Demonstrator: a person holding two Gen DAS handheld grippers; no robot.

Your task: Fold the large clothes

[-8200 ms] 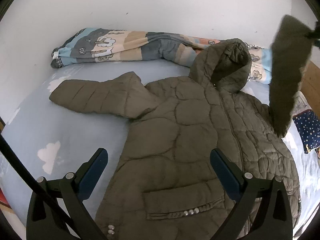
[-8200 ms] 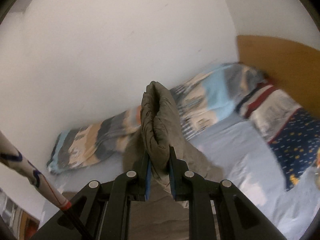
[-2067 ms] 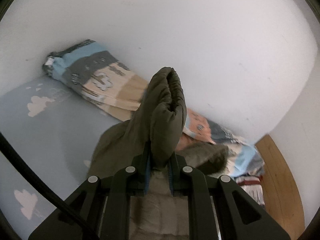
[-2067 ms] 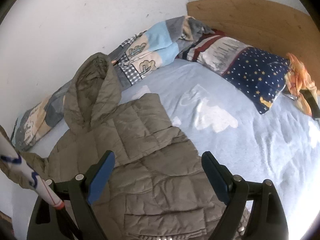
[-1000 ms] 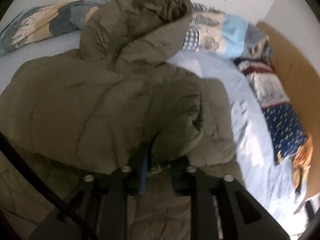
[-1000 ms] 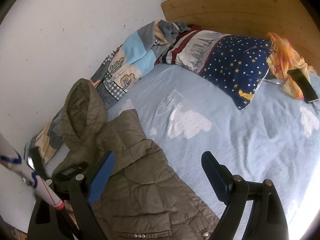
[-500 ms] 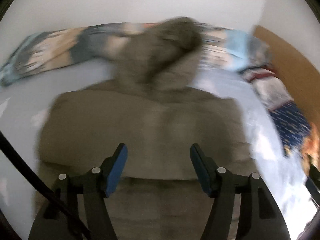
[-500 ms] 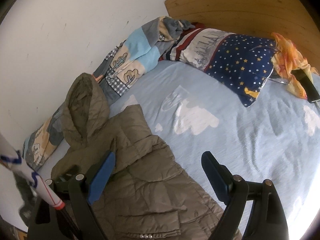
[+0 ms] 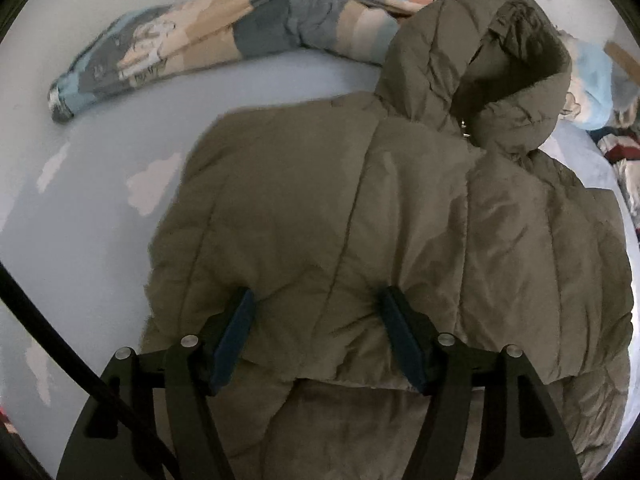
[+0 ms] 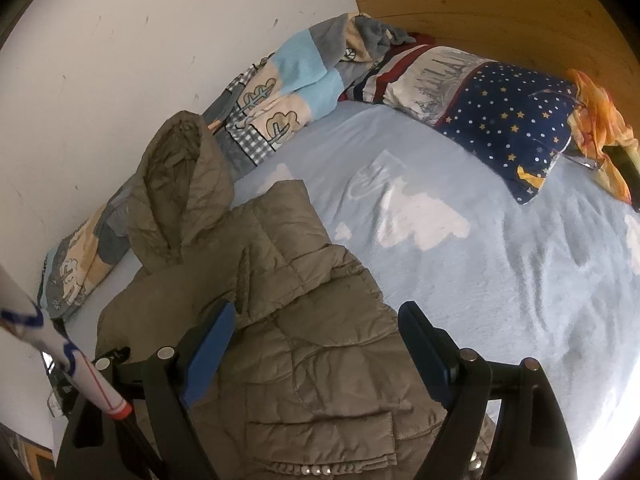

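Observation:
An olive quilted jacket (image 9: pixel 360 220) with a hood (image 9: pixel 480 60) lies face up on the light blue sheet (image 9: pixel 80 220). Its sleeve (image 9: pixel 280 208) is folded across the chest, cuff end toward me. My left gripper (image 9: pixel 318 320) hovers open just over that folded sleeve; nothing is pinched between its blue pads (image 9: pixel 236 332). In the right wrist view the jacket (image 10: pixel 320 340) fills the lower left, its other sleeve folded in over the front. My right gripper (image 10: pixel 316 344) stands wide open above the jacket's right side, holding nothing.
A rolled patchwork blanket (image 9: pixel 200 40) runs along the white wall (image 10: pixel 140 40). A starry blue pillow (image 10: pixel 520 120), a striped pillow (image 10: pixel 420 68) and an orange cloth (image 10: pixel 600 120) lie by the wooden headboard (image 10: pixel 500 8). Bare cloud-print sheet (image 10: pixel 500 260) spreads right of the jacket.
My left gripper has let go of the sleeve, which now lies flat across the jacket's chest, and has drawn back open. My right gripper has drifted slightly toward the jacket, still open.

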